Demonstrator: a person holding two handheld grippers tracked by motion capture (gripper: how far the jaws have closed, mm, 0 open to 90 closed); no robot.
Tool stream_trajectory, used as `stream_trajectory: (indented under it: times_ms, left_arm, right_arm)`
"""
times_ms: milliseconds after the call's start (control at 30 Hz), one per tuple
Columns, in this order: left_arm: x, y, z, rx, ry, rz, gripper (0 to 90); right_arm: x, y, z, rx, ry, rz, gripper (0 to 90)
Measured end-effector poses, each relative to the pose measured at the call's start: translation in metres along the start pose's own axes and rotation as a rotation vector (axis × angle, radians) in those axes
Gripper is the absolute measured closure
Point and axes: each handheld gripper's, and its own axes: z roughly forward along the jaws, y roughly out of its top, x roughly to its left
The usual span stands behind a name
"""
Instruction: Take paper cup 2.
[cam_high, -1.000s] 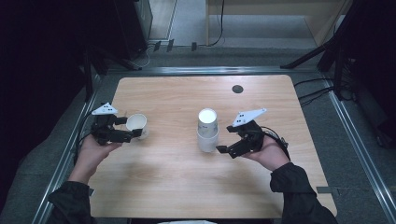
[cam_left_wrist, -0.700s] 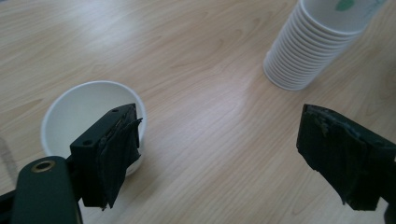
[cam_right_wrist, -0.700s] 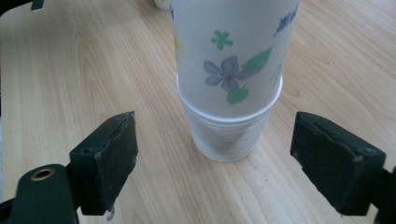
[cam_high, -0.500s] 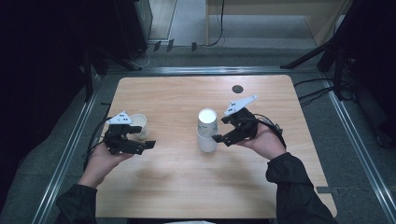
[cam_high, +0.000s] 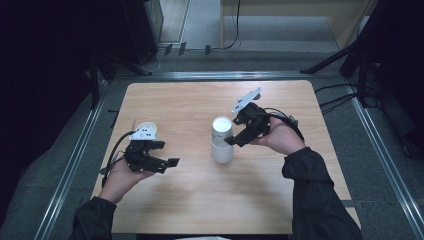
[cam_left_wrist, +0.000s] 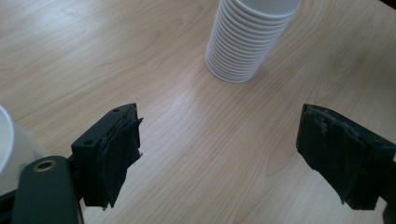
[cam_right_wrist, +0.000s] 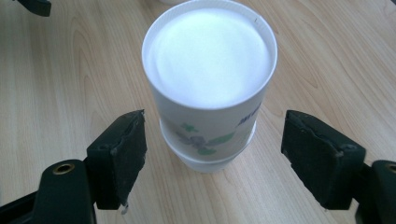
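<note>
Pale wood-grain tabletop (cam_high: 190, 210), rectangular, framed by metal rails on a grey floor with dark equipment and cables beyond its far edge.

High view. Item one: tall stack of nested white paper cups (cam_high: 222, 139), upright near the middle of the table. Item two: your right gripper (cam_high: 234, 141), black, with a grey three-cornered plate on top, held in your right hand (cam_high: 279, 138) just right of the stack, tips at the stack's side. Item three: your left gripper (cam_high: 169, 163), black, held in your left hand (cam_high: 122, 175) toward the table's left edge, jaws pointing right toward the stack, well apart from it. Item four: single white paper cup (cam_high: 147, 130), just beyond your left gripper, partly hidden by its plate.

Left gripper view. Your left gripper (cam_left_wrist: 219, 149) has its jaws spread wide over bare wood, nothing between them. The stack (cam_left_wrist: 250, 39) stands beyond the tips, its many rims ribbed down its side. The single cup (cam_left_wrist: 9, 149) shows at the left edge, beside the left jaw.

Right gripper view. Your right gripper (cam_right_wrist: 215, 154) has its jaws standing either side of the stack (cam_right_wrist: 210, 93); they have just been closing, yet a gap shows on each side and the pads do not press on it. The top cup bears a green leaf print and blue lettering.
</note>
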Motion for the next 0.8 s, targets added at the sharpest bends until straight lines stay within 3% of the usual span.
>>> stream_trajectory:
  times_ms: [433,800]
  left_arm:
    - [-0.008,-0.001,0.008,0.018,-0.017,0.046,13.6]
    - [-0.010,-0.001,0.010,0.019,-0.028,0.054,13.6]
  right_arm:
    - [0.000,0.029,0.012,0.077,0.027,-0.077,25.4]
    - [0.001,0.039,0.014,0.111,0.024,-0.082,31.7]
